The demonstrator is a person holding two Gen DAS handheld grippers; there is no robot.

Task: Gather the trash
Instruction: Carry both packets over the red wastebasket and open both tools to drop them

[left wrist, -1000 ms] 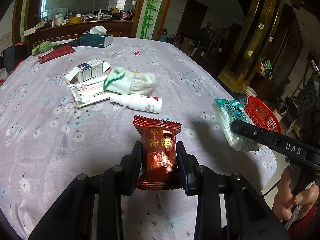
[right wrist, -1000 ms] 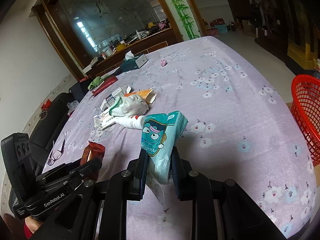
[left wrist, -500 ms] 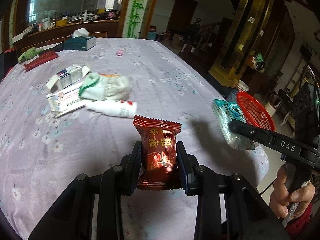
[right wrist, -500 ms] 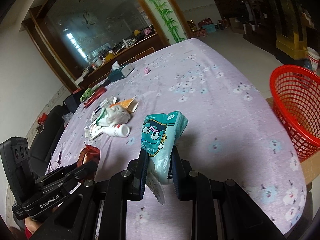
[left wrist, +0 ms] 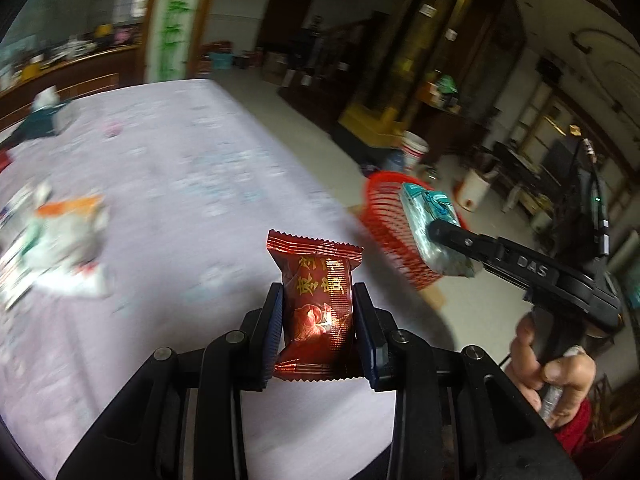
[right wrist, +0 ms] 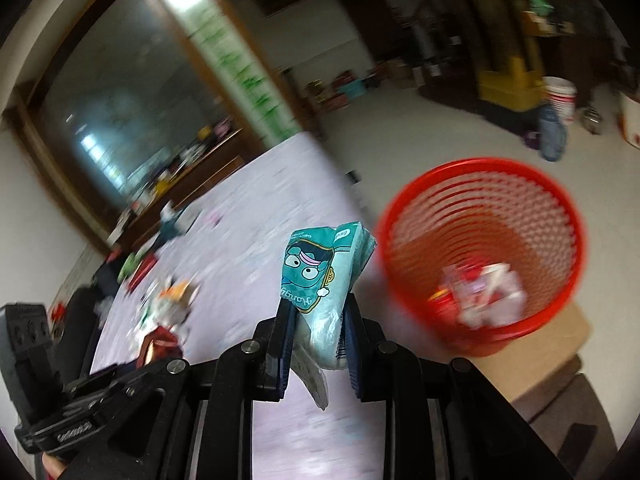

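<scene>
Trash is in both grips at this moment. Clamped upright between the left gripper's (left wrist: 318, 330) jaws is a crinkled dark-red foil snack packet with gold lettering (left wrist: 318, 304), held above the lilac flowered tablecloth (left wrist: 180, 184). The right gripper (right wrist: 316, 342) pinches a teal plastic tissue pack with a cartoon face (right wrist: 320, 280) near the table's edge, just beside the round red mesh waste basket (right wrist: 560, 208), which stands on a cardboard box (right wrist: 560, 344) and already holds some wrappers. The step in hand looks like the carry to the basket. Next, each pack must come over the rim before its jaws let go. More litter (left wrist: 60, 248) lies on the cloth, blurred.
</scene>
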